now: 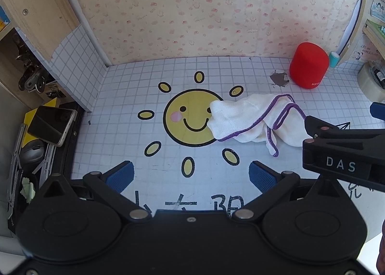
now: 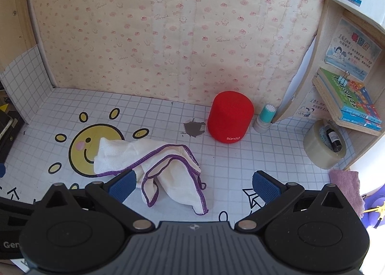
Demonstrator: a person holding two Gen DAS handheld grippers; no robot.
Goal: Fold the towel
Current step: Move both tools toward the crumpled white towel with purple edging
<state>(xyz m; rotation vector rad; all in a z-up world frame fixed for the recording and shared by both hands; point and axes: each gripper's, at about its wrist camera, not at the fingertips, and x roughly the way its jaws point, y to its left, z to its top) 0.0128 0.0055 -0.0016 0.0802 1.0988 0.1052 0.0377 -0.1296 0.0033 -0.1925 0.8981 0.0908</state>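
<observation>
The white towel (image 2: 154,166) with purple stitched edging lies in a loose crumpled heap on the grid-patterned desk mat (image 2: 240,162), its left end over the edge of the yellow sun face (image 1: 190,118). It looks thin, soft and light, so it should drape and slide easily; the purple hem at the near corner (image 2: 202,211) seems the clearest place to pinch. The left gripper (image 1: 191,175) hangs with its jaws wide apart, left of and nearer than the heap. The right gripper (image 2: 192,184) is also spread, its left pad just over the cloth's near edge. Far right stand a red speaker (image 2: 229,116), a small teal stamp (image 2: 264,118) and a tape roll (image 2: 323,145), all apart from the towel.
</observation>
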